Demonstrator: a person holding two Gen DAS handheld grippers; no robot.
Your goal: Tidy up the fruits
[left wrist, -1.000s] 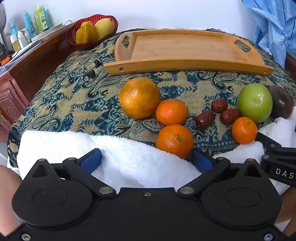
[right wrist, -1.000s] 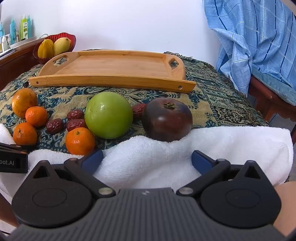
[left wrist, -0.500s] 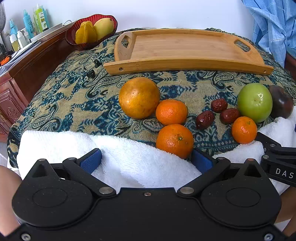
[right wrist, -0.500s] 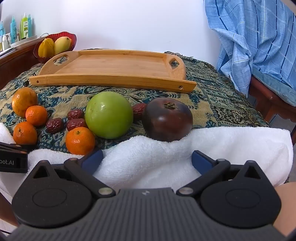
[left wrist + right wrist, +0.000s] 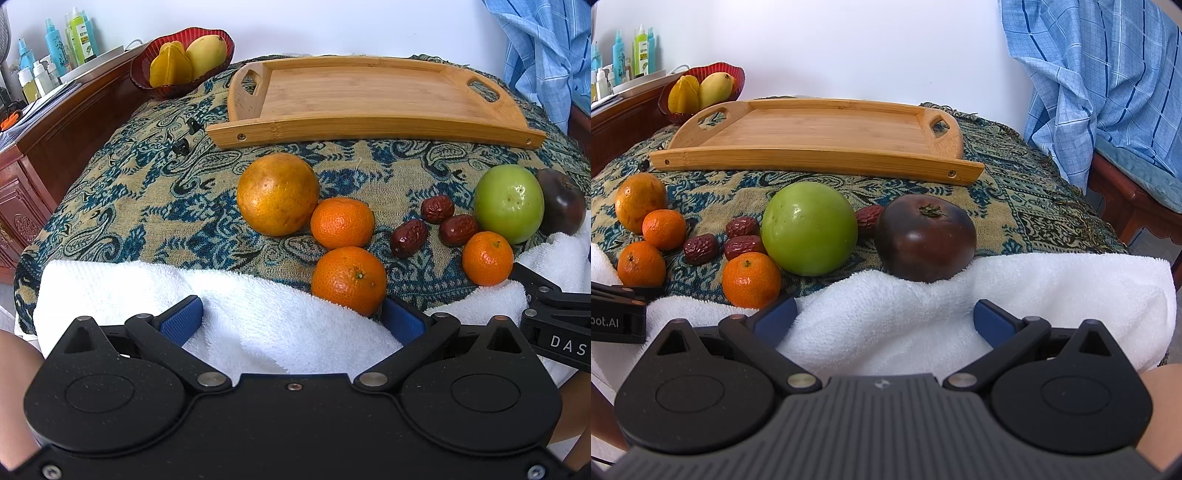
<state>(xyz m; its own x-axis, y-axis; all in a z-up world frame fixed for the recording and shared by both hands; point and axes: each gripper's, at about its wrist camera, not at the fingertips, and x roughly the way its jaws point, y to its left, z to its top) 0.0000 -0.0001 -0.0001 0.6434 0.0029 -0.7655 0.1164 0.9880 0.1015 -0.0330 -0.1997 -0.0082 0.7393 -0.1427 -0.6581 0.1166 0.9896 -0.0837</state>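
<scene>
Both grippers rest low on the white towel at the near edge of the bed, and neither holds anything: the left gripper has its blue pads spread wide over the towel, and the right gripper is spread in the same way. All the fruit lies on the patterned blanket, in front of the bamboo tray, which has nothing in it. From the left there is the big orange, then two mandarins touching each other, then the red dates in a small group, a third mandarin, the green apple and the dark purple fruit. I think the main risk is rolling. The blanket is soft and seems to fall away toward the edges, and the round fruits lean on each other, so if one is lifted, its neighbour may roll down onto the towel or off the bed. The dates are small and wrinkled, and one of them sits half hidden between the apple and the purple fruit; wide pads may push it instead of catching it. The two grippers are also near each other, so they could collide if both go to the middle.
</scene>
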